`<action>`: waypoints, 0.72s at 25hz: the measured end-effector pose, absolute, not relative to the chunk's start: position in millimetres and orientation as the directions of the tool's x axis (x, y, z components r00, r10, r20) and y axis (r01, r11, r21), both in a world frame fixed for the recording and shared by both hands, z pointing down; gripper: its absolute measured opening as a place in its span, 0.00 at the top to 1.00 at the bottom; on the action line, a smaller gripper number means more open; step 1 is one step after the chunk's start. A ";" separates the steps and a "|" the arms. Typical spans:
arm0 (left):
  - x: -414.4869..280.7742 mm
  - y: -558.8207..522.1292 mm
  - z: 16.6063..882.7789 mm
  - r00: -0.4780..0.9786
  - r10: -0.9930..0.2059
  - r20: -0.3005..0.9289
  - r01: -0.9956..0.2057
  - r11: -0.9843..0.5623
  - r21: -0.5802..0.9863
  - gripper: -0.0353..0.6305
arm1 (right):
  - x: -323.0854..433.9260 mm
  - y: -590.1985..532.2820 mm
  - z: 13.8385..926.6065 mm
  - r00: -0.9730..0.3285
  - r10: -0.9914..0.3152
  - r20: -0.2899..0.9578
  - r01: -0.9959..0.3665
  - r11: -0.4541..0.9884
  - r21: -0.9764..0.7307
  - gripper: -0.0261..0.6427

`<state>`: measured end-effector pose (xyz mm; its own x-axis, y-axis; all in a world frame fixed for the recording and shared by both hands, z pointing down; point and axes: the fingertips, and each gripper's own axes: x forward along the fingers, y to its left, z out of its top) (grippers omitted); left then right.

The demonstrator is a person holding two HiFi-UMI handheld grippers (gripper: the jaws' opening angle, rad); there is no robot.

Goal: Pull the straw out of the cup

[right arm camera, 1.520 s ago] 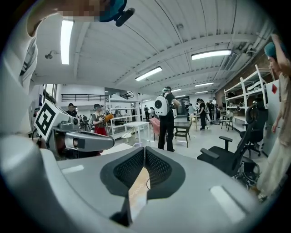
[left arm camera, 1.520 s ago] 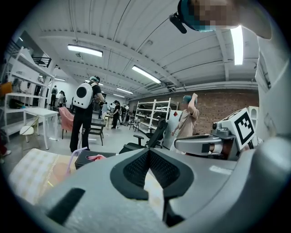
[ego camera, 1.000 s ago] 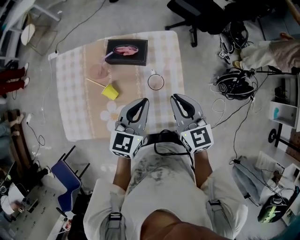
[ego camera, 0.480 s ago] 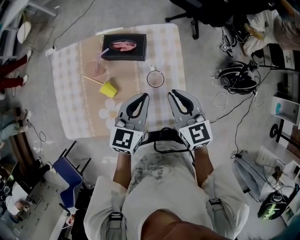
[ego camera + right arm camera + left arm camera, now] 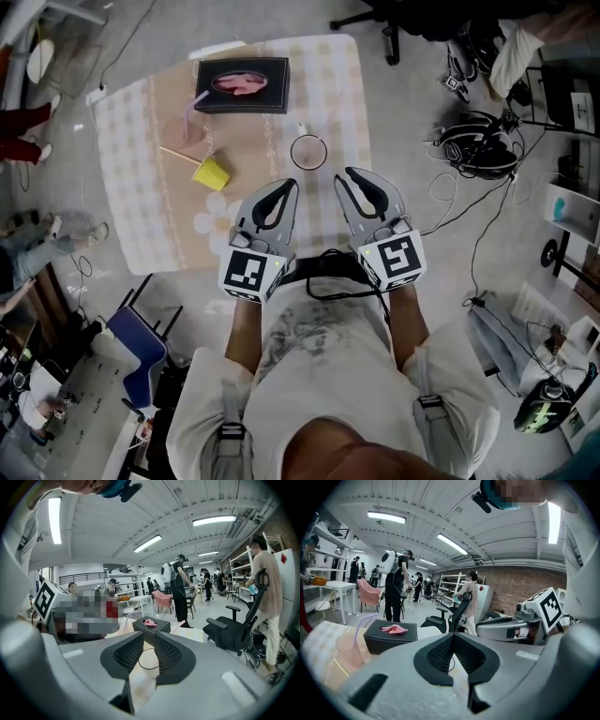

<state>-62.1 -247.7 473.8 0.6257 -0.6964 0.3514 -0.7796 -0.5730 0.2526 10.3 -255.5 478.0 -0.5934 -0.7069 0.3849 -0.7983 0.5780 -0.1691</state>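
Pink cup (image 5: 178, 134), purple straw (image 5: 197, 103) upright in it, stands far left on the counter (image 5: 328, 94); we judge this the approach step, left hand-held gripper (image 5: 289, 187) closed and empty, right hand-held gripper (image 5: 349, 178) opening on nothing, the straw to be reached next.

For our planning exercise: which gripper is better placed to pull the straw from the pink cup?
Probably left: the pink cup and straw stand at the table's left, nearer the left gripper, though its jaws are shut.

A yellow cup (image 5: 214, 174) lies just before the pink cup (image 5: 178, 136), with bare cloth (image 5: 258, 155) between it and the glass (image 5: 309, 152)
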 end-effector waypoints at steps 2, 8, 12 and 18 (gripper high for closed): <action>-61.0 -250.3 476.8 0.625 -0.699 0.347 -0.780 -0.571 0.257 0.95 | 11.8 -257.3 481.6 -0.592 -0.705 0.391 -0.799 0.576 -0.171 0.83; -59.3 -256.5 489.2 0.629 -0.682 0.372 -0.777 -0.571 0.266 0.95 | 13.4 -267.0 492.1 -0.591 -0.697 0.406 -0.800 0.573 -0.180 0.81; -57.8 -262.1 495.2 0.633 -0.681 0.367 -0.774 -0.572 0.273 0.95 | 14.5 -273.4 497.5 -0.585 -0.698 0.413 -0.804 0.567 -0.181 0.80; -52.7 -266.7 505.5 0.642 -0.663 0.384 -0.765 -0.579 0.280 0.95 | 17.4 -280.7 508.8 -0.579 -0.692 0.430 -0.807 0.561 -0.184 0.78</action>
